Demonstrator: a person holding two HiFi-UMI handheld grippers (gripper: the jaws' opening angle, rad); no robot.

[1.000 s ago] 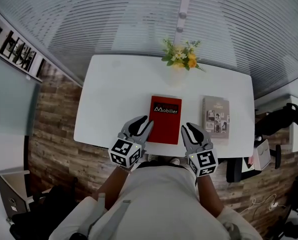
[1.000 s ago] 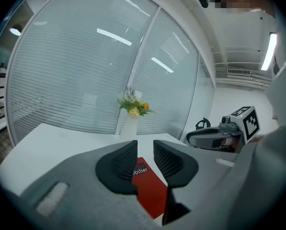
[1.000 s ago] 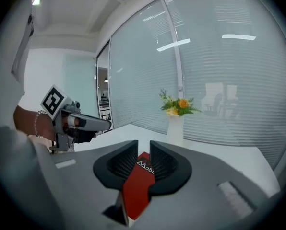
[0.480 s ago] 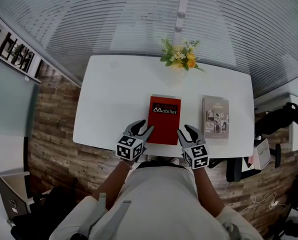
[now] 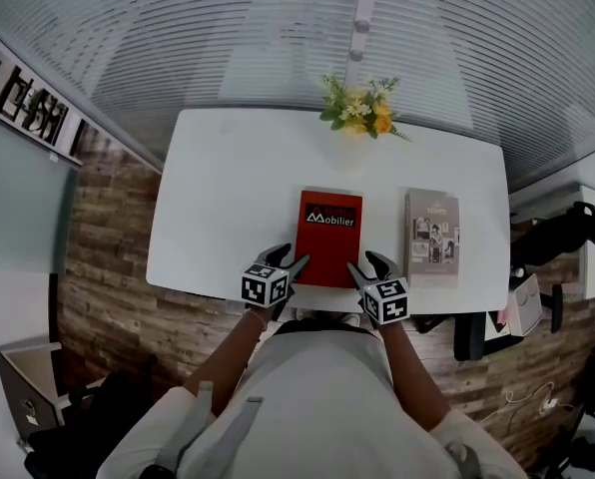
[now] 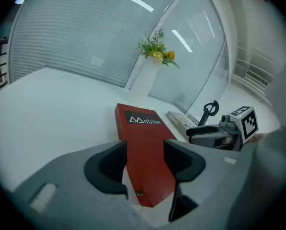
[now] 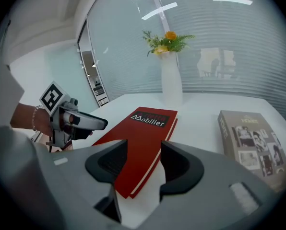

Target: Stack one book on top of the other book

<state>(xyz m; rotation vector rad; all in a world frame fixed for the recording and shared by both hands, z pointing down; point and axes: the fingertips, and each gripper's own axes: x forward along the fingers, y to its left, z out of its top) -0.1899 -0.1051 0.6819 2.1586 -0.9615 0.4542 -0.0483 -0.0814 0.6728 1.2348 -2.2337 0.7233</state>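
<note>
Both claws are sinking toward the counter's (image 5: 228,198) near edge, jaws just opening wide. The left claw (image 5: 290,259) and right claw (image 5: 365,264) are framing the red book's (image 5: 329,238) near corners, gripping nothing. Two books are lying apart, the red one and the grey book (image 5: 432,236), with one vase (image 5: 357,108) behind.

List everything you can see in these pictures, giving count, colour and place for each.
table: one, white, centre
red book: one, red, flat by the table's near edge
second book: one, grey-beige, flat right of the red book, apart
vase of flowers: one, white, yellow-orange blooms, table's far edge
left gripper: one, grey, red book's near-left corner; jaws have just been opening, holding nothing
right gripper: one, grey, near-right corner; jaws have just been opening, holding nothing
</note>
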